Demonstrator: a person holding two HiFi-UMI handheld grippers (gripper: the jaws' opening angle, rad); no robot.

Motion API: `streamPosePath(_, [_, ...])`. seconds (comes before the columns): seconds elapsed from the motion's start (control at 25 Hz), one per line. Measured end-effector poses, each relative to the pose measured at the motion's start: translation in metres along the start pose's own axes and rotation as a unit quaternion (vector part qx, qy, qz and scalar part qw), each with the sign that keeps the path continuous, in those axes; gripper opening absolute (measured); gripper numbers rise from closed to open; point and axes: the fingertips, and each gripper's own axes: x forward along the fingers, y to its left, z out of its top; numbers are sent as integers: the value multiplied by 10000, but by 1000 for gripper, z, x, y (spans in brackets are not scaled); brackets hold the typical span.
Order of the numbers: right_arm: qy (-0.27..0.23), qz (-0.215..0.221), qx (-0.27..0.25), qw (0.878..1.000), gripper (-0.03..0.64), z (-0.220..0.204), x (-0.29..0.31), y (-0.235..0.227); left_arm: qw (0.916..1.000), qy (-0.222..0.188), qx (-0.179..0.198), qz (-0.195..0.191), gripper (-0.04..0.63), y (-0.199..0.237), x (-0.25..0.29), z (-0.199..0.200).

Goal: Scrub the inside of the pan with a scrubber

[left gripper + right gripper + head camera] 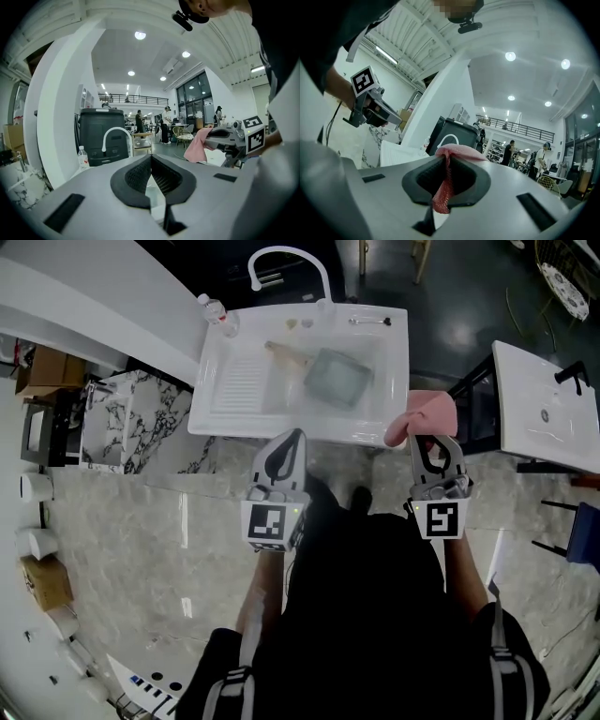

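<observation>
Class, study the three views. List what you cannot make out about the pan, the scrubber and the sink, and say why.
1. The pan in the sink: head view only, small and blurred; clean or dirty is unclear.
2. The pink scrubber: right gripper view, mostly hidden by the right gripper shut on it; full shape unclear.
3. The small items on the sink's back ledge: head view, too small to identify.

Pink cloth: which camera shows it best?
Right gripper view: the pink cloth is clamped in the jaws, mesh weave clear. The head view shows it bunched at the tip of the right gripper; the left gripper view, hanging small from the side.
</observation>
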Motion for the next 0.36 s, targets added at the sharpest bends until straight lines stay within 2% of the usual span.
streamPosePath(0.2, [-16,80,98,9999,35,3,-8,-4,10000,-74,5,8,32,-3,-4,6])
streamPosePath(0.36, [-88,21,566,9984,37,2,-13,-5,10000,-50,24,-3,32,-7,-8,2])
